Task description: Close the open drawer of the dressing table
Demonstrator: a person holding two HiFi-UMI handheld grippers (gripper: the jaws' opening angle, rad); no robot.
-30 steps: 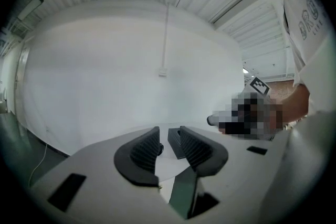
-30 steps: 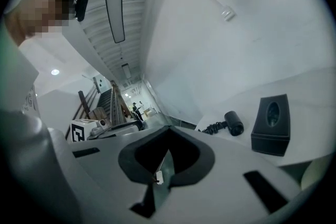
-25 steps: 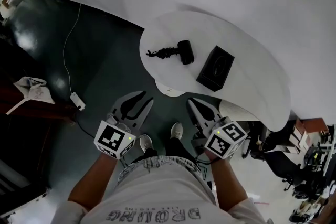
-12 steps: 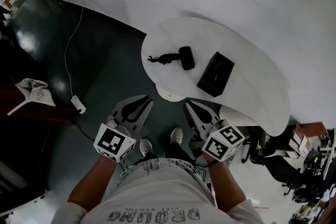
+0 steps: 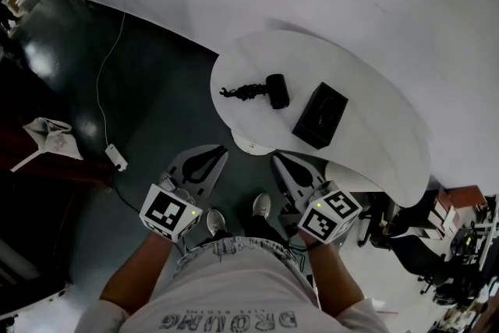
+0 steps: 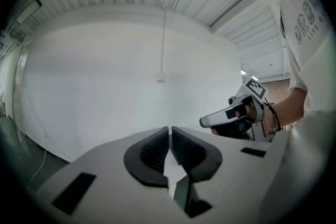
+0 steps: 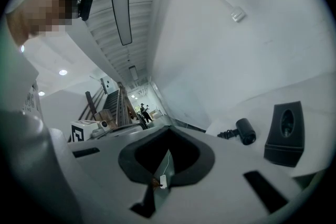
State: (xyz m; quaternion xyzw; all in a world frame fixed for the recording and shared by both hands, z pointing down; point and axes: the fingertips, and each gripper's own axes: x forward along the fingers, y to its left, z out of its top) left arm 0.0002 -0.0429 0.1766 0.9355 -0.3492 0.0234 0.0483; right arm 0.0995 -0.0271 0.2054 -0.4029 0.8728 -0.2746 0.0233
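Observation:
The white dressing table (image 5: 374,113) has a curved top and stands against the white wall. A white rounded part (image 5: 253,143) juts out under its near edge; whether this is the drawer I cannot tell. My left gripper (image 5: 221,152) hovers over the dark floor just short of that edge. Its jaws have just been closing, and its pads (image 6: 157,147) now meet with nothing between them. My right gripper (image 5: 274,158) is beside it, tips together and empty, pointing at the table. On the top lie a black hair dryer (image 5: 273,90) and a black box (image 5: 320,115).
A white power strip (image 5: 115,157) with its cable lies on the dark floor to the left, near a crumpled cloth (image 5: 48,133). Black office chairs (image 5: 413,238) stand at the right. The person's shoes (image 5: 217,218) are just behind the grippers.
The left gripper's jaws have closed from wide apart to together. Both grippers have stayed in nearly the same place in front of the table.

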